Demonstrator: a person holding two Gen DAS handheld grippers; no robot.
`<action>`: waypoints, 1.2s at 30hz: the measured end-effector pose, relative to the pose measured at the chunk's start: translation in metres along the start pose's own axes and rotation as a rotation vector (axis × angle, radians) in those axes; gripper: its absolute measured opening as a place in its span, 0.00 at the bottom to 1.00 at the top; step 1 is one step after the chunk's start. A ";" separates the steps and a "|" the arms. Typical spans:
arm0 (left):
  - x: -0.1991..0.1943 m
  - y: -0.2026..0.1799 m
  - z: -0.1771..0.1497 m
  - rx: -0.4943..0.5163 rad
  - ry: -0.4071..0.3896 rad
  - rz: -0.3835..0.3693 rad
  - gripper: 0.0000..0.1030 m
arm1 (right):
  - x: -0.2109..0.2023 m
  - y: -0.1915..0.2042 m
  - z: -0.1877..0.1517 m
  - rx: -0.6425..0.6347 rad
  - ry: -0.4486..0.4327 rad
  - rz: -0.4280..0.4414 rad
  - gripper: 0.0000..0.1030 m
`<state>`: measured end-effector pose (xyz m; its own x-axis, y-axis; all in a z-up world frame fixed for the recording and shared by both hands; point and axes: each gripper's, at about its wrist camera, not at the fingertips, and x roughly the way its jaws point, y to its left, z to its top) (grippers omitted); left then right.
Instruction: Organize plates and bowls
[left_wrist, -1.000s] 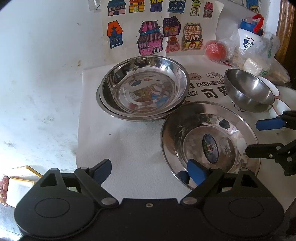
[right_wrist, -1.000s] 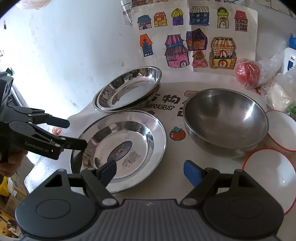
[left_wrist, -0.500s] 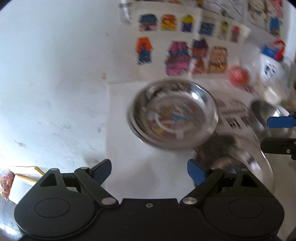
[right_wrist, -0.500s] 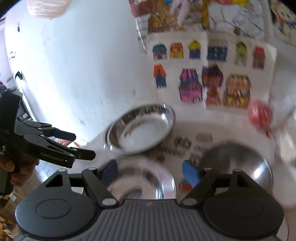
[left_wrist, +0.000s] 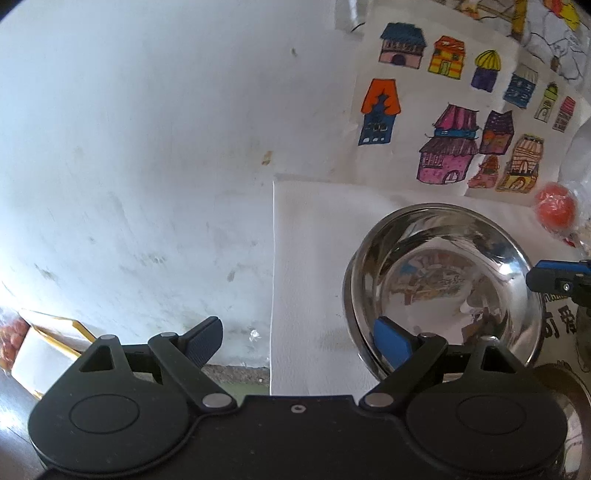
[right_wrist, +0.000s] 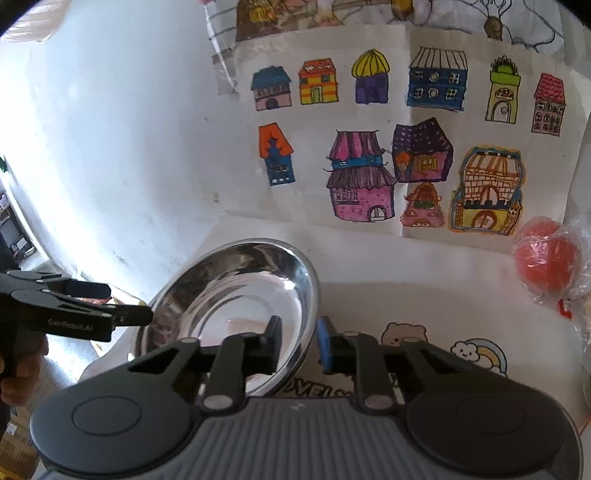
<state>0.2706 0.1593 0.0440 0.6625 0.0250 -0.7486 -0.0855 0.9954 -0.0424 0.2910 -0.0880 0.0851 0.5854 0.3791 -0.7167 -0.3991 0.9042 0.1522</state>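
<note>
Steel plate (right_wrist: 236, 295), round, mirror-shiny, rim between closing right gripper (right_wrist: 297, 345) fingers.

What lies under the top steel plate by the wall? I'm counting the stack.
A second rim shows just below the top steel plate, so at least one more plate is nested under it. Anything deeper, and the cloth beneath, is covered.

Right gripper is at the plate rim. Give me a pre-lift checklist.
1. Right gripper astride the steel plate rim, jaws closing with the rim between them: ok.
2. Pads pressing firmly on the rim: cannot tell.
3. Left gripper open and empty: ok.
4. Only the top plate caught; a second rim shows beneath it: cannot tell.
5. Bagged red ball apart from the plate: ok.
</note>
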 end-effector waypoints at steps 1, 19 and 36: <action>0.001 0.001 -0.001 -0.005 0.000 -0.006 0.87 | 0.003 -0.001 0.000 -0.001 0.002 -0.004 0.16; -0.010 -0.005 0.002 0.017 -0.031 0.016 0.87 | 0.026 0.012 0.002 -0.106 0.078 -0.041 0.13; -0.061 -0.047 -0.038 0.152 -0.070 0.086 0.88 | -0.084 0.004 -0.048 -0.097 -0.079 0.057 0.64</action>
<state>0.2060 0.1077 0.0666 0.7081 0.1119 -0.6972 -0.0342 0.9916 0.1244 0.2060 -0.1253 0.1134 0.6123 0.4470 -0.6522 -0.4974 0.8589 0.1218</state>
